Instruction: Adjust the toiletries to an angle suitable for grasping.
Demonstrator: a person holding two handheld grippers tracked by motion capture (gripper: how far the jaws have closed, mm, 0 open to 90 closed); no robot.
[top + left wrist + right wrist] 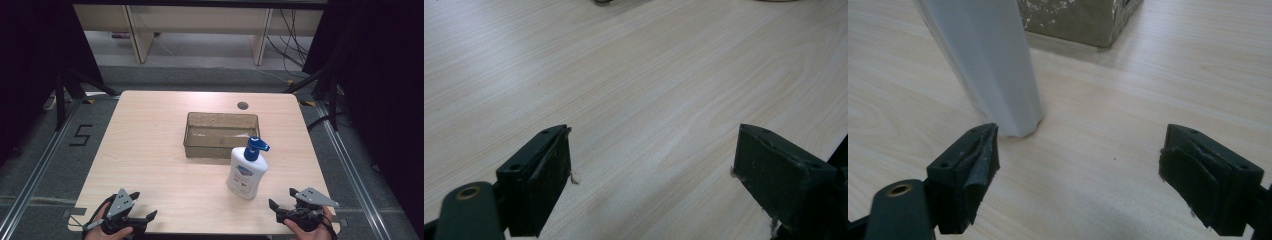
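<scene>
A white pump bottle [246, 173] with a blue pump head stands upright on the wooden table [150, 150], just in front of a translucent brown bin [221, 135]. My right gripper [282, 202] rests open near the table's front right corner, a short way right of the bottle. In the right gripper view the bottle's white base [993, 70] stands ahead of the left jaw, with the bin's corner [1083, 17] behind it and nothing between the jaws [1078, 165]. My left gripper [141, 206] sits open at the front left edge over bare wood [654, 155].
A small round grommet hole [243, 105] lies in the table behind the bin. Dark curtains flank the table, and a floor mark reading 5 [81, 135] lies to the left. Desk legs and cables stand at the back.
</scene>
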